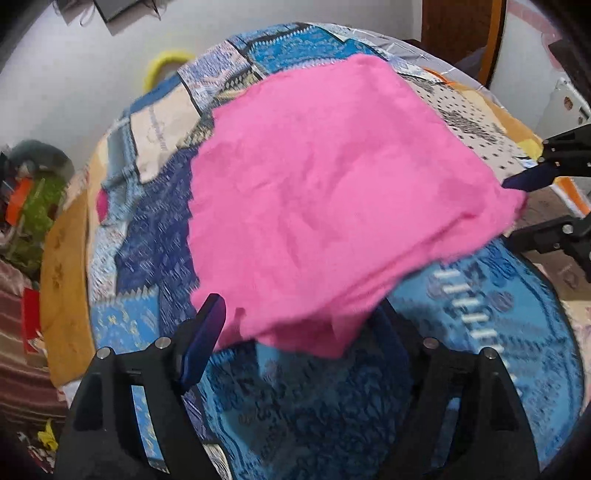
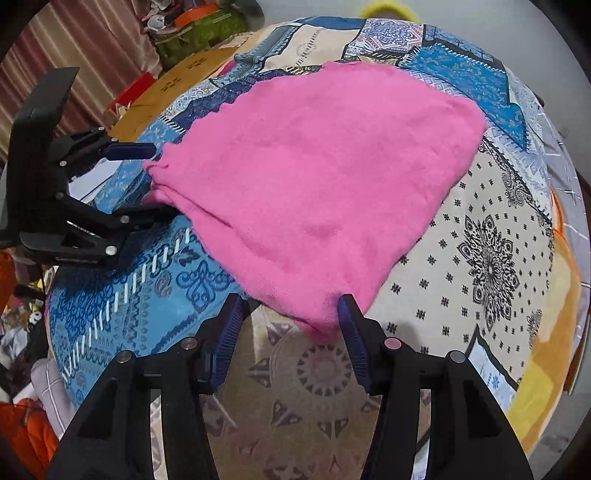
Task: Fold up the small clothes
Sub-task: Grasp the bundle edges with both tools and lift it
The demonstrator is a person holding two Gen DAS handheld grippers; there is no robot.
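Two grippers sit at the near edge of a folded pink cloth lying flat on a patchwork bedspread. Right gripper: jaws spread, near corner of the cloth lies between the blue pads, pads not pressing it. Left gripper: jaws spread wide, one blue pad clear at the cloth's near left edge, the other pad hidden under the cloth's hem; nothing pinched. In the right wrist view the left gripper shows at the cloth's left corner, fingers apart either side of it.

Cloth is doubled over, layered edge facing near, middle of the bed. Bedspread is patches of blue paisley, cream with black medallions, navy, orange-yellow trim at the far right. Surface slightly blurred in the left view.

Room: white wall behind the bed, wooden door at the far right, striped reddish curtain at the left, a pile of green and orange clutter beside the bed, yellow ring-shaped thing past the far edge.
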